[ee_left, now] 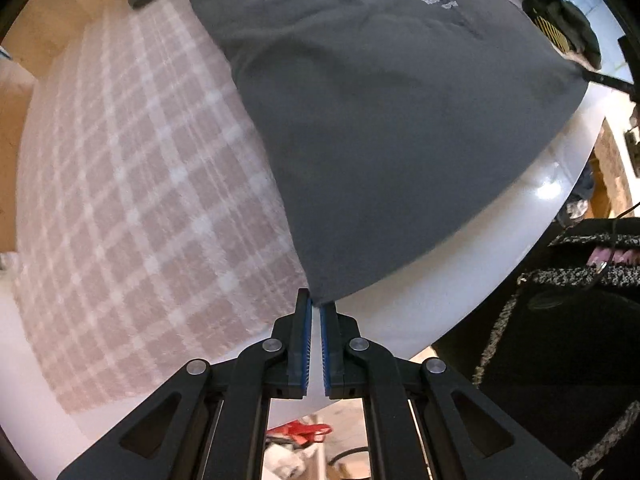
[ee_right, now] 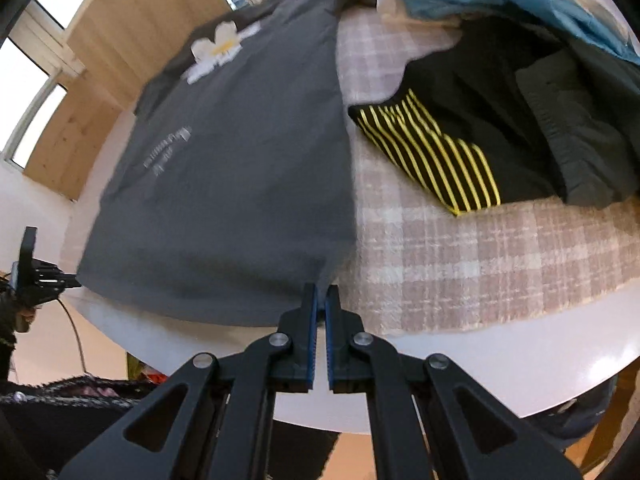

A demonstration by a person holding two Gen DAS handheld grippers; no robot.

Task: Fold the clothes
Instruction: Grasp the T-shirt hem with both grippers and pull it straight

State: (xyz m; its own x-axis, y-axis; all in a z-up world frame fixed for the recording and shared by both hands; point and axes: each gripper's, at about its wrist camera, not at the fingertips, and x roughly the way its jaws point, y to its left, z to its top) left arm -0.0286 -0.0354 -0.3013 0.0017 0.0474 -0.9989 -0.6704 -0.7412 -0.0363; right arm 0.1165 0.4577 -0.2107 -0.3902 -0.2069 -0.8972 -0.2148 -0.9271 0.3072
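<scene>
Left wrist: left tool [ee_left: 315, 304] pinches a hem corner of the grey T-shirt [ee_left: 380, 120], spread over the plaid cloth [ee_left: 140, 200] on the counter [ee_left: 460, 280]. Thin bite; could slip.

Right wrist: right tool [ee_right: 321, 296] clamps the other corner; uneven pull may skew the fold.

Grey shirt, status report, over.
Left tongs shut on grey shirt hem corner. Right tongs shut on the other corner. Shirt spread flat on checked cloth. Clothes pile beside, not in the way.

Both wrist cams close, looking fwd over table; share grey shirt [ee_left: 380, 120] [ee_right: 240, 180].
</scene>
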